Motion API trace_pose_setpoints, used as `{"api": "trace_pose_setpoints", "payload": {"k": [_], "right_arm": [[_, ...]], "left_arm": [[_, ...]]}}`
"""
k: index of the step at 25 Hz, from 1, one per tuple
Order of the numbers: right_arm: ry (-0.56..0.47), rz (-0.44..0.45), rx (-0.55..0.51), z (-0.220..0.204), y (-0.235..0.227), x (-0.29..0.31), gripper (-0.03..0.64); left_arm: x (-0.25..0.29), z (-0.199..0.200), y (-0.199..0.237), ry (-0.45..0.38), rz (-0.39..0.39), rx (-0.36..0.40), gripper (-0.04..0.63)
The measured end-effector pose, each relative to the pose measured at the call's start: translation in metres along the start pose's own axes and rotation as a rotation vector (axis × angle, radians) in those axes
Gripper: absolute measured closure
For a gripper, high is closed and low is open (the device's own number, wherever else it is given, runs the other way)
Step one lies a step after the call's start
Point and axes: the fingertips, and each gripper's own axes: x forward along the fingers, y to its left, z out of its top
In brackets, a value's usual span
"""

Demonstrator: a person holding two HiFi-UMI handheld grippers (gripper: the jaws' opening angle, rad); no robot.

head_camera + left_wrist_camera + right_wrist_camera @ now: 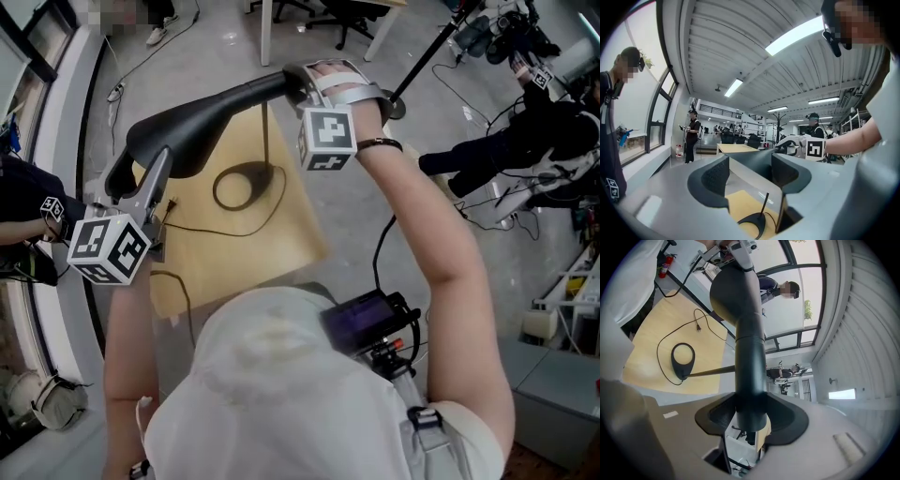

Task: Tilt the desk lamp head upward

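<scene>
A black desk lamp stands on a small wooden table (234, 253). Its ring base (248, 183) rests on the tabletop, and a thin stem (712, 370) rises from it. The long lamp head (187, 127) is lifted above the table and continues into a round black arm (253, 94). My left gripper (145, 173) is shut on the lamp head's far end, whose flat body (752, 176) fills the gap between the jaws. My right gripper (298, 89) is shut on the lamp arm (750, 357), with both pads against the tube.
The lamp's cable (187, 225) loops over the tabletop. One person (19, 206) stands at the left by the window wall, and another (525, 150) is at the right among stands and cables. A tripod pole (422, 66) leans behind the table.
</scene>
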Motion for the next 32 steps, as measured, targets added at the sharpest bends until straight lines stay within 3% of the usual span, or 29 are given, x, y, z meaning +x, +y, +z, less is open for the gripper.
{"api": "trace_pose_setpoints", "payload": {"k": [18,32], "right_arm": [[-0.114,-0.042,0.183,0.003,0.019,-0.01,0.402],[-0.152,-0.06,0.307,0.001,0.014,-0.009,0.405]], "left_arm": [[-0.007,0.035,-0.026,-0.037,0.103,0.109,0.321],[0.004,0.066,-0.039,-0.018,0.118,0.19,0.331]]}}
